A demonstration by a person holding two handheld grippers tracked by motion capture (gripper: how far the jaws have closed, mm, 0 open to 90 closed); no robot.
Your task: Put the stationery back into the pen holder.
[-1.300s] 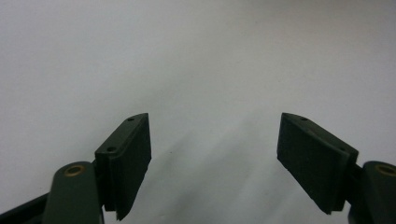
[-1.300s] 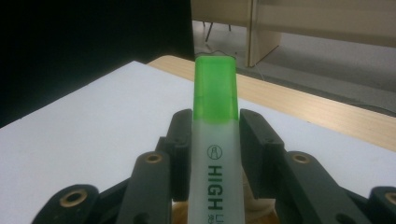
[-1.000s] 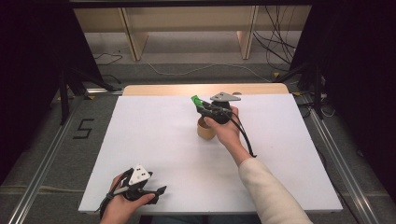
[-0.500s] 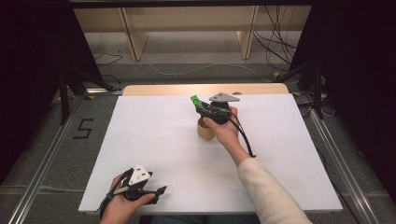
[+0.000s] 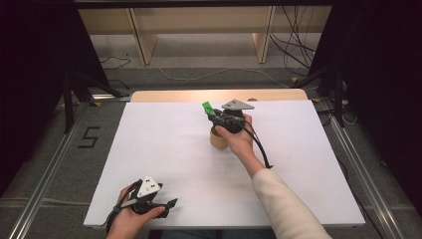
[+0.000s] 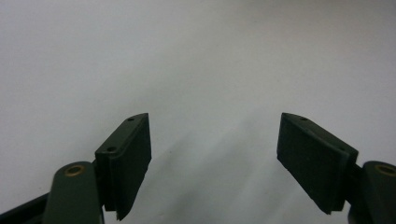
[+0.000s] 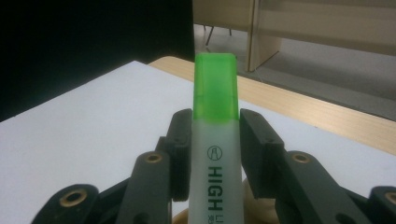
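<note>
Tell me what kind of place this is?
Likely a lab recording rig, not a home: a white-topped table hemmed by black curtains, floor rails beside it, loose cables behind. The right gripper holds a green highlighter.

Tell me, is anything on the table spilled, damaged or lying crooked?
Nothing stands out. The right gripper holds a capped green highlighter above a wooden cup, which stands upright. The left gripper is open over the bare white table.
</note>
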